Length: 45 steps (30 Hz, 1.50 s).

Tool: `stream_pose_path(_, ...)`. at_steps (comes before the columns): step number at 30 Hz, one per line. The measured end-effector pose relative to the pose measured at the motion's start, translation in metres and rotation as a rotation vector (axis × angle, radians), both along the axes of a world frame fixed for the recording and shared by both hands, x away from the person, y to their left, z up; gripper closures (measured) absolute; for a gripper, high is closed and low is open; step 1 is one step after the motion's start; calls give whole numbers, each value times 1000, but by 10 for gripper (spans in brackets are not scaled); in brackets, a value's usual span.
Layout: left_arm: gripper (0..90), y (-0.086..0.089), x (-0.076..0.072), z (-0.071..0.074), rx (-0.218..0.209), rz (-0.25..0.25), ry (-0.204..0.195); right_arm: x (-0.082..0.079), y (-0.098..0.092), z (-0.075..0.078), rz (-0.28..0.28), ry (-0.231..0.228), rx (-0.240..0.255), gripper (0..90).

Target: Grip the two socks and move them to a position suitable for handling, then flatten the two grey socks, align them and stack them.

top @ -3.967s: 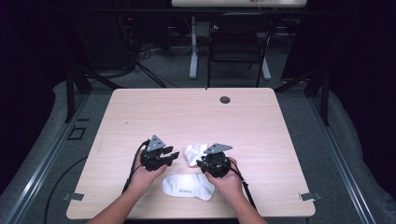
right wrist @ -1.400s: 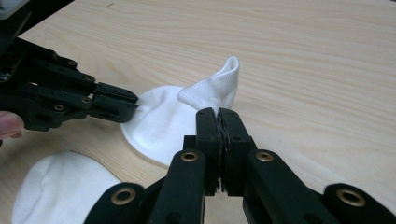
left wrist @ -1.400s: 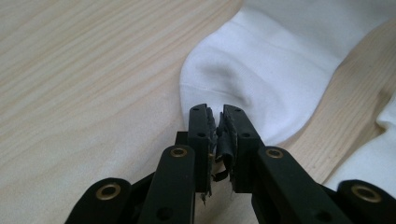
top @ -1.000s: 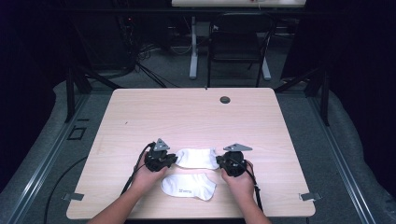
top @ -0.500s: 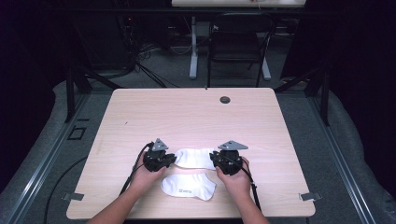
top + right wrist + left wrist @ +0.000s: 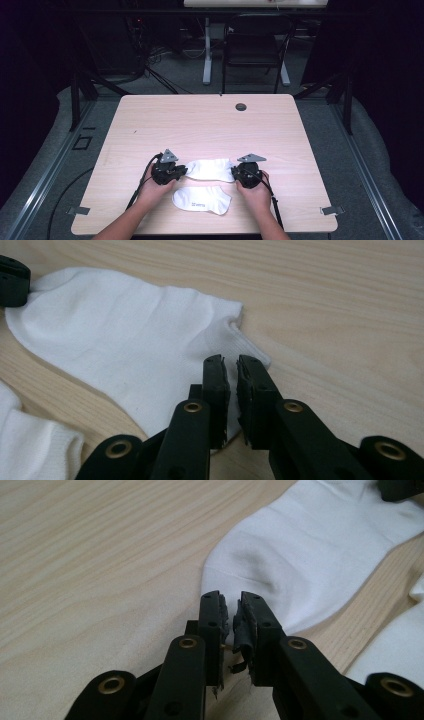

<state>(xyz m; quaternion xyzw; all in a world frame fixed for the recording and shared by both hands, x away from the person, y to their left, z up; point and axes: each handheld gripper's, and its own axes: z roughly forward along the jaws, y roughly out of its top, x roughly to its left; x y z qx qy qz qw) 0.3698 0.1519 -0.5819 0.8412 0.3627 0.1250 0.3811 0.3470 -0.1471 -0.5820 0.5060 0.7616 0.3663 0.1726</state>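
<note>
Two white ankle socks lie on the light wooden table (image 6: 200, 125). The upper sock (image 6: 210, 169) is spread flat between my grippers. My left gripper (image 6: 182, 170) sits at its left end and my right gripper (image 6: 235, 173) at its right end. In the left gripper view the jaw tips (image 6: 231, 600) stand a narrow gap apart at the edge of the sock's toe (image 6: 310, 545), with no fabric between them. In the right gripper view the tips (image 6: 231, 362) hover just over the cuff (image 6: 125, 340), also slightly apart. The second sock (image 6: 202, 199) lies flat nearer the person.
A round dark grommet (image 6: 241, 106) sits near the table's far edge. A dark chair (image 6: 255, 50) and cables stand on the floor beyond the table. The table's far half is bare wood. The person's hands hold both grippers near the front edge.
Four seconds ago the upper sock was bunched between the close-set grippers. They have moved apart, and the sock now lies stretched flat. Over the last half second both grippers have hardly shifted.
</note>
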Motion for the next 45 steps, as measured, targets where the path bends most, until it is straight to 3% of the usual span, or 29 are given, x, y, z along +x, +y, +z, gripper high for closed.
stream_pose_path(6,797,3,-3,0,-1,8,-2,-1,2,0,13,19,37,813)
stream_pose_path(12,788,6,-3,0,-11,18,14,-1,5,0,25,20,41,811)
stream_pose_path(15,747,6,-3,2,-9,22,26,0,5,1,34,31,48,791)
stream_pose_path(22,650,6,2,11,-24,41,11,-3,2,18,37,-36,71,722)
stream_pose_path(28,606,2,7,12,-32,56,14,1,-1,20,32,-56,36,682)
stream_pose_path(34,595,-4,11,8,-8,52,33,8,-9,15,13,-39,36,629)
stream_pose_path(41,592,-11,10,4,34,36,23,11,-11,8,28,-14,29,603)
stream_pose_path(45,652,-12,8,4,46,34,24,11,-7,5,39,-8,16,593)
